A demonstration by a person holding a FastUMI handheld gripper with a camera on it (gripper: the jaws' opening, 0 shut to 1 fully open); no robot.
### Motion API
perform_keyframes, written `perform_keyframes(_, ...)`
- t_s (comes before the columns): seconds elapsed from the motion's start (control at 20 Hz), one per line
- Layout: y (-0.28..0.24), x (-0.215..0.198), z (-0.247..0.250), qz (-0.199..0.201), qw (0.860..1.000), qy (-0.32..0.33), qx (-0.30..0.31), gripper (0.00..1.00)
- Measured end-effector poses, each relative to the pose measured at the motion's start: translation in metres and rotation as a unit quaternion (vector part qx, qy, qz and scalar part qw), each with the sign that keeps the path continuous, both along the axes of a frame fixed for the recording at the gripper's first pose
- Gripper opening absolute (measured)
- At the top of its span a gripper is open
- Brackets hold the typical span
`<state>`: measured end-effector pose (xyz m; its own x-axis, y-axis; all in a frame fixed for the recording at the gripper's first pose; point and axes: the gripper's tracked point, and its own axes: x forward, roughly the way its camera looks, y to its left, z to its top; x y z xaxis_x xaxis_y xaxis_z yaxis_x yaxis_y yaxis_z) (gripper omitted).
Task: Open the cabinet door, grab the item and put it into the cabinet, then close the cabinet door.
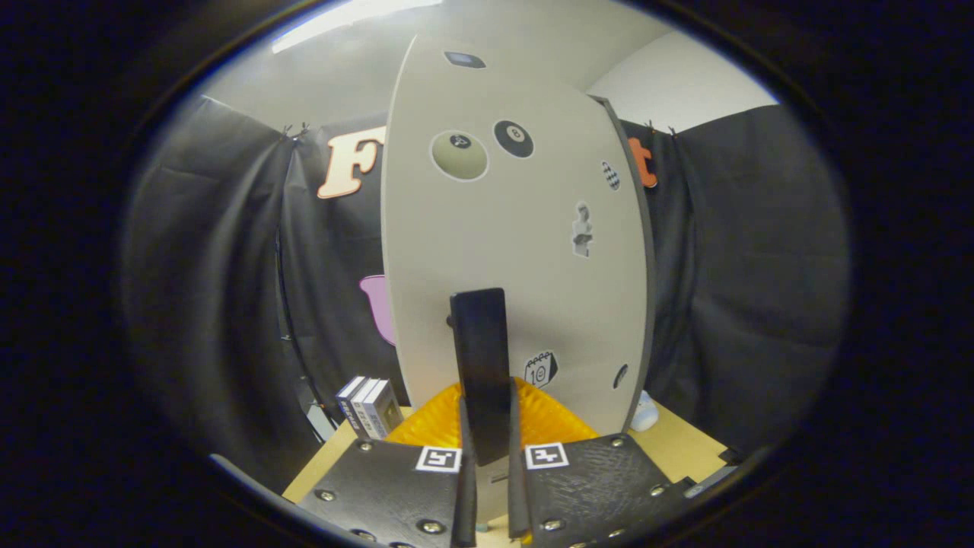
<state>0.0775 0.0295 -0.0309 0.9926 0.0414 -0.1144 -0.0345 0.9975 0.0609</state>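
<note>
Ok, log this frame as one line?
phase: at door | tongs: shut on black handle | cabinet door: stickered | orange item: on table

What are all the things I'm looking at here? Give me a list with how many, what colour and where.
Cabinet door: one, pale grey, upright just beyond the fingers.
Handle: one, black bar on the door, standing between the fingers.
Stickers: several on the door face, among them a round pale one and a black billiard ball.
Orange item: one, ribbed, on the table at the foot of the door.
Small boxes: a few, white and dark, side by side beside the orange item.
Table: one, light wood.
White object: one, by the door's far edge; too small to tell.
Gripper: one, fingers closed on the handle.
</note>
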Motion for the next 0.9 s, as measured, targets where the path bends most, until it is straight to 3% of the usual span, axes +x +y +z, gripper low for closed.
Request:
perform_keyframes(0.7, -0.159, -0.078, 0.015, -0.125, 0.992, 0.001, -0.025, 0.15)
perform_keyframes(0.9, -0.202, -0.086, 0.022, -0.115, 0.993, -0.005, -0.016, 0.15)
